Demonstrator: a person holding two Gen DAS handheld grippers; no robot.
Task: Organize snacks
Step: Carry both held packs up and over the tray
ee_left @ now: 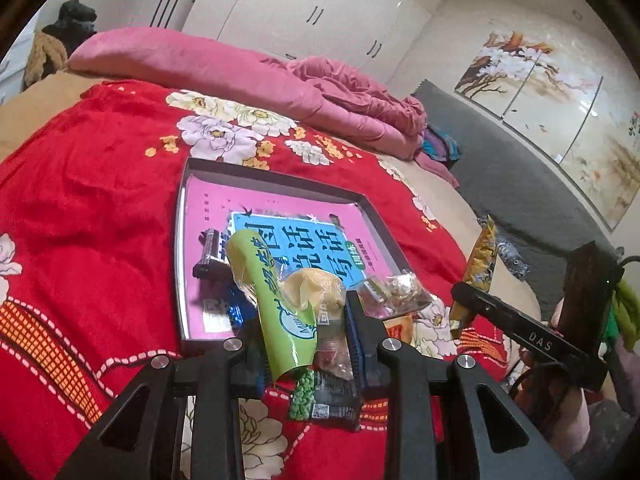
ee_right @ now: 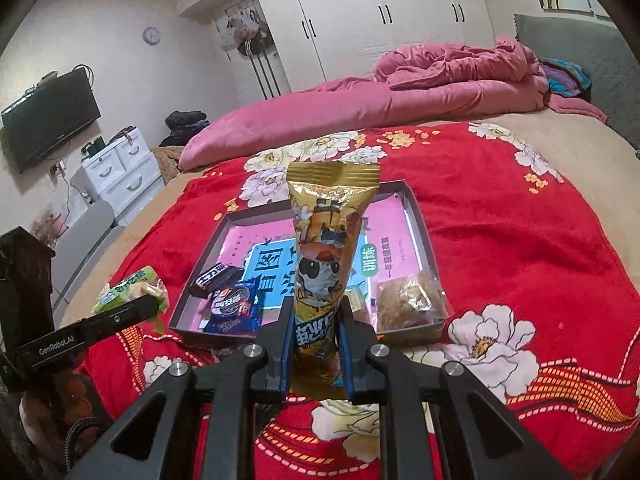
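Left tongs [ee_left: 306, 320] grip a green snack packet [ee_left: 276, 308]; right tongs [ee_right: 314, 338] clamp an upright gold packet [ee_right: 326, 248].

Your green-and-clear plastic snack wrapper [ee_left: 280, 304] covers the near part of the pink-and-blue printed sheet [ee_left: 320, 240] lining the shallow grey tray [ee_left: 280, 176], so its text is partly unreadable. In the right wrist view, the tall gold foil snack packet [ee_right: 326, 256] hides that sheet's middle, and its lower end sits unseen behind the right hand-held gripper [ee_right: 316, 344].
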